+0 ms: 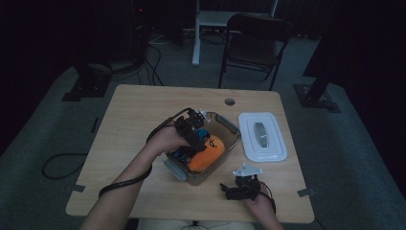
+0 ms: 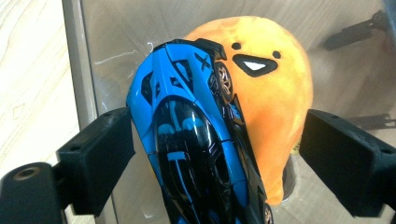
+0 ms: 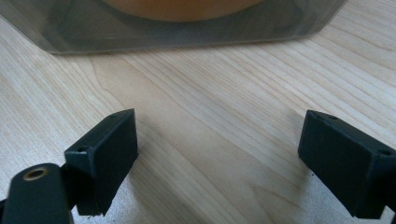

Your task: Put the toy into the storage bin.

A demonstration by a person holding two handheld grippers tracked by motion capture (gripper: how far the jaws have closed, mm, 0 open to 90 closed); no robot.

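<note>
Hovering over the clear plastic rectangular storage box [image 1: 230,139] near the middle of the pale wooden table [image 1: 139,115], the left gripper [image 1: 200,134] points down into it with its jaws spread wide, touching nothing. Between and below them in the left gripper view lies the glossy blue and black toy sports car [image 2: 196,140], leaning against the soft orange plush toy with a stitched face [image 2: 275,102]; both rest on the box floor, the car towards the box's left wall. The car's long axis runs roughly along the gripper's line of sight, across the gap between the jaws, so by my judgement the jaws already straddle its narrow width and a straight pull upward would clear it. Whether the car has just been set down or is about to be seized I cannot tell. The left hand is plainly the nearer one. The right gripper [image 1: 245,188] sits on the table close to the near edge, just in front of the box, its jaws released and empty over bare wood. A white rectangular plastic lid [image 1: 262,136] lies flat towards the right edge. Beyond the far edge stand a dark folding chair [image 1: 256,40] and trailing cables on grey carpet [image 1: 57,143] in a dim room.
</note>
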